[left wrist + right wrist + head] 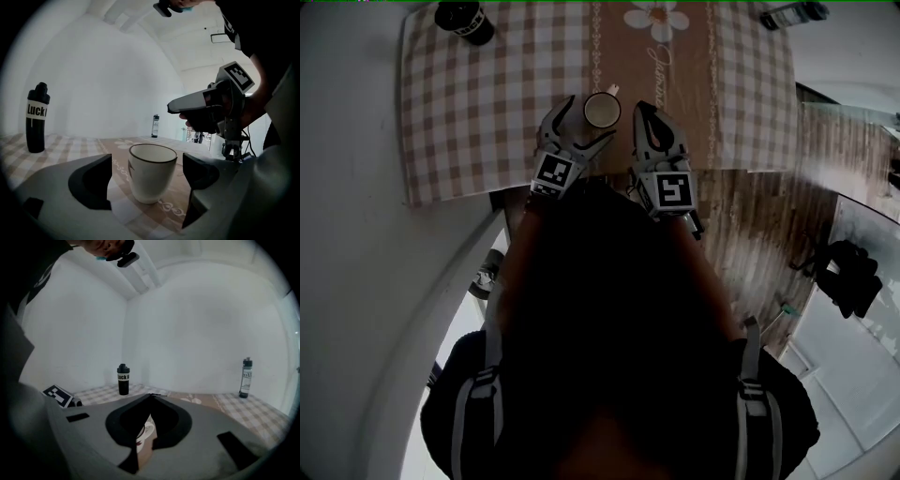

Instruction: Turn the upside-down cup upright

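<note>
A white cup [602, 111] with a dark rim stands upright, mouth up, on the checked tablecloth [469, 112] near the table's front edge. My left gripper [590, 119] is open, with one jaw on each side of the cup; in the left gripper view the cup [152, 172] stands between the dark pads [96, 180] with a gap on both sides. My right gripper [644, 108] is shut and empty, just right of the cup, and it also shows in the left gripper view [176, 107]. In the right gripper view a sliver of the cup [143, 434] shows behind the closed jaws [150, 397].
A black bottle [464, 21] stands at the table's far left corner, and a clear bottle [794, 14] is at the far right. A flowered beige runner [661, 56] crosses the cloth. Wooden floor [759, 225] lies to the right of the table.
</note>
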{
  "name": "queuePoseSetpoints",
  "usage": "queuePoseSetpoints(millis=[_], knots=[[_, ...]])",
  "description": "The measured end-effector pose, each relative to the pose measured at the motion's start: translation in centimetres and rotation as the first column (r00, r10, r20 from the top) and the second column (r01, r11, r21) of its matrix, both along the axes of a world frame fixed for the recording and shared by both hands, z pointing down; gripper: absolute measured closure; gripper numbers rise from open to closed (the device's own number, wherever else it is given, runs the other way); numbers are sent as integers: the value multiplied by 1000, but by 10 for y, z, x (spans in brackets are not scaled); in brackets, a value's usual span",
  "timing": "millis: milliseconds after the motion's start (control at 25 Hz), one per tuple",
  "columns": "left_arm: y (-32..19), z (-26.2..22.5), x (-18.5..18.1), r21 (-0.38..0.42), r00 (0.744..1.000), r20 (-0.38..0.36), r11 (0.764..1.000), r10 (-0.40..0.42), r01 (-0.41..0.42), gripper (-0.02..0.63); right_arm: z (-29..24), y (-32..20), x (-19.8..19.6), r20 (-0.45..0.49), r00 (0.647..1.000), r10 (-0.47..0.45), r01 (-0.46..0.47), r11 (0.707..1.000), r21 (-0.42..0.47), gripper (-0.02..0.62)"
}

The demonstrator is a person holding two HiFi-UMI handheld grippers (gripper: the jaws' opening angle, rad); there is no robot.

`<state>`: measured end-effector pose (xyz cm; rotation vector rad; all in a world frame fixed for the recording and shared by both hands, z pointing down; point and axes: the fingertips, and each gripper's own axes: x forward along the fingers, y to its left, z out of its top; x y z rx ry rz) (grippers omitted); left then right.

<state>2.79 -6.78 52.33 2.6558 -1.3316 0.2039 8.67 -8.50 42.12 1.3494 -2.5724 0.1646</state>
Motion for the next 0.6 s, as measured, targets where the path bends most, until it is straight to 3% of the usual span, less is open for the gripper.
queuePoseSetpoints(millis=[360, 600], knots=[[-1, 2, 2, -45, 992, 11, 991, 129, -129, 138, -2, -2, -7, -11, 996, 88, -87, 996, 24, 594], [-4, 8, 11, -46, 983, 47, 984, 177, -174, 137, 10, -12, -8, 21, 998, 54, -54, 998, 16, 594]])
